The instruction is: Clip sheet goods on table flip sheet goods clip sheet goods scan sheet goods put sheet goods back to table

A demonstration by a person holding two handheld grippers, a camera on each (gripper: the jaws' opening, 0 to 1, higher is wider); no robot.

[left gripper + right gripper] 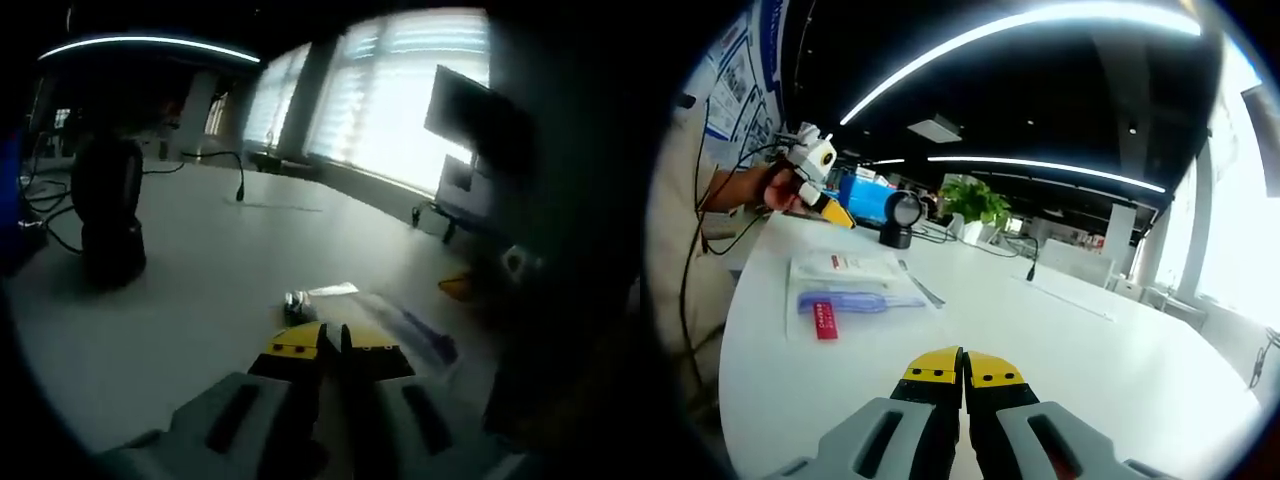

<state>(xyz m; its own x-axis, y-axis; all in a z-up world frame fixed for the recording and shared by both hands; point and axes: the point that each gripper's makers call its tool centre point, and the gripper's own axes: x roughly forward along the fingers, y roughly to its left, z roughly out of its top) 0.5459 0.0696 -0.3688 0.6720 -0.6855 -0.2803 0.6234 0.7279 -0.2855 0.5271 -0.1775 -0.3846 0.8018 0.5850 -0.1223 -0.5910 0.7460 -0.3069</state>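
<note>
The right gripper hovered clenched and empty above the white table. The sheet goods lay flat near the table's edge. The left gripper was clenched too, just short of the packet.

The left gripper view is dim and blurry. Bright windows glare white, leaving dark shapes in front. The right gripper view is sharper and brighter. Long ceiling lights shine, and the white table gleams. Edges bend round.
</note>
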